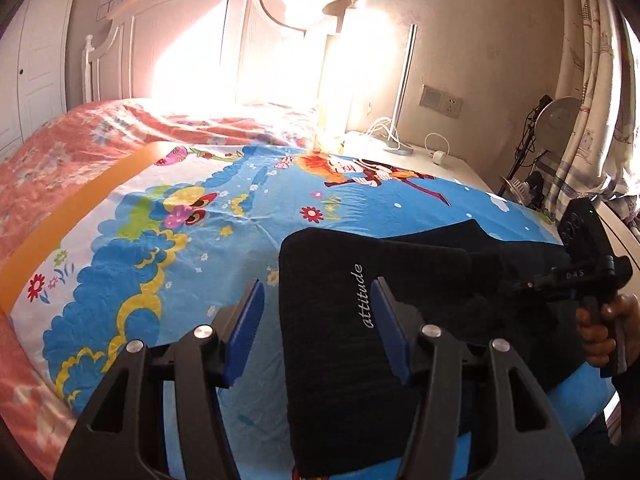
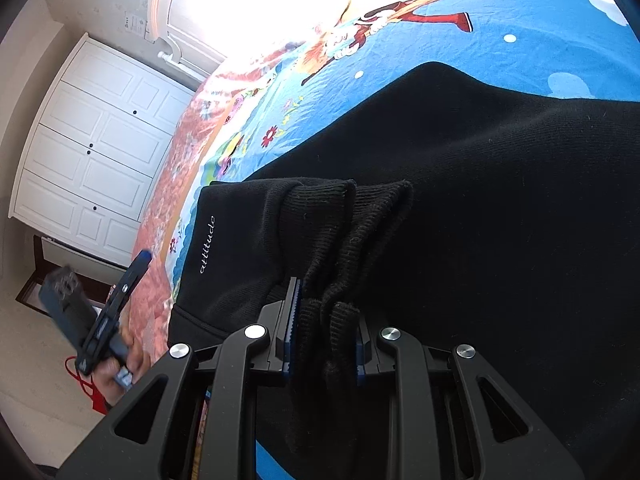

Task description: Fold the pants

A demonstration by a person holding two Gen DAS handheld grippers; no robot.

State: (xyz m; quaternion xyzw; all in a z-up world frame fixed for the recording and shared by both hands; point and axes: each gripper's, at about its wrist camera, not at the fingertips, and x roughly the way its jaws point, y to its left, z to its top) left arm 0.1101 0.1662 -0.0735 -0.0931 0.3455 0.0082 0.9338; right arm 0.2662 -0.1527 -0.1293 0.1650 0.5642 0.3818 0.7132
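Note:
Black pants (image 1: pixel 384 320) with white "attitude" lettering lie partly folded on a bright cartoon sheet (image 1: pixel 192 240). My left gripper (image 1: pixel 318 300) is open above the folded left edge of the pants, holding nothing. My right gripper (image 2: pixel 326 320) is shut on the ribbed cuffs (image 2: pixel 344 248) of the pants and holds them over the rest of the black fabric (image 2: pixel 500 200). The right gripper also shows in the left wrist view (image 1: pixel 592 264), at the right end of the pants. The left gripper shows in the right wrist view (image 2: pixel 120 296), off the bed's edge.
The sheet lies on a bed with a pink floral cover (image 1: pixel 52 168) and a white headboard (image 1: pixel 180 48). A nightstand with cables (image 1: pixel 420 152) and a fan (image 1: pixel 560 116) stand at the right. A white wardrobe (image 2: pixel 100 148) stands beyond the bed.

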